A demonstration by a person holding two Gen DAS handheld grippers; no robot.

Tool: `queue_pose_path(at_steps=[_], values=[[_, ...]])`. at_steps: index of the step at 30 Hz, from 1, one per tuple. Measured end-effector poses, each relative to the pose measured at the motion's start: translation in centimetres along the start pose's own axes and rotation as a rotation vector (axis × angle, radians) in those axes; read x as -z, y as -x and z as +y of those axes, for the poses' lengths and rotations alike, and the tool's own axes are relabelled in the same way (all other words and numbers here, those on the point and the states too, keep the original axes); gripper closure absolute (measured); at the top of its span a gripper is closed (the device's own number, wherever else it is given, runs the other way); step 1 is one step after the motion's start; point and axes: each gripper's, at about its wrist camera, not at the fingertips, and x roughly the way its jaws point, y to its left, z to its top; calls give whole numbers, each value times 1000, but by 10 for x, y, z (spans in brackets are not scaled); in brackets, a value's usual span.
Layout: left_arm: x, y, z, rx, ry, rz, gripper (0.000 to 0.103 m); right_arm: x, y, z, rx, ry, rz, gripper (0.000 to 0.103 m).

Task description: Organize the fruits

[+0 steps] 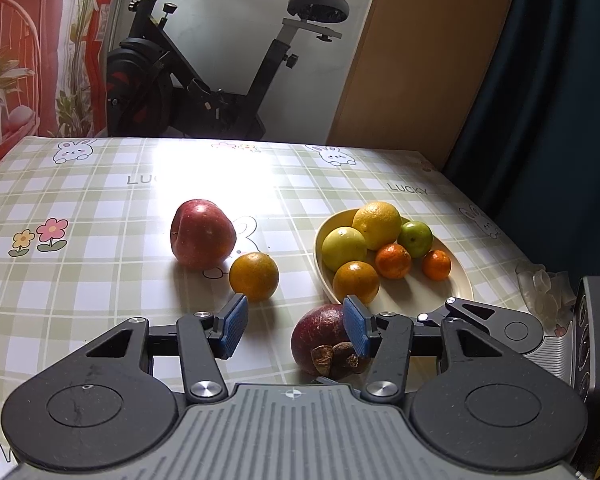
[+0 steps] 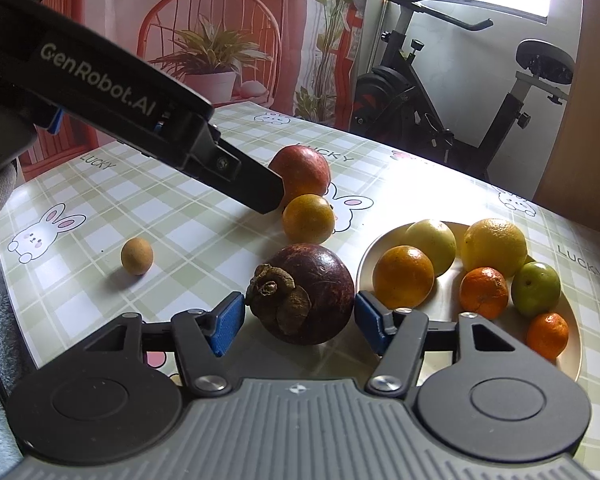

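The right gripper is spread wide, its blue fingers flanking the mangosteen on the table without visibly touching it. The left gripper is released, holding nothing. Six fruits are counted in the plate; one apple, one orange and one longan are seen loose.

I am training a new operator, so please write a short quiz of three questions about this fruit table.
1. How many fruits lie in the cream oval plate?
2. True or false: the right gripper is shut on the dark purple mangosteen.
3. Which fruit is smallest on the checked tablecloth: A red apple, B round tan longan, C loose orange?

Key: 1. six; 2. false, open around it; 3. B.
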Motion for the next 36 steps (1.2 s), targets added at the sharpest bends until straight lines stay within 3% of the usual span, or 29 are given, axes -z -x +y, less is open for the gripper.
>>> queue_pose_path(at_steps=[15, 22, 36], values=[[4, -2, 3, 31, 11, 13, 48, -10, -5, 3, -142, -33, 5, 40], [11, -7, 8, 53, 8, 32, 48, -14, -11, -9, -79, -69, 9, 37], [1, -39, 13, 62, 37, 52, 48, -12, -21, -9, -96, -60, 10, 39]])
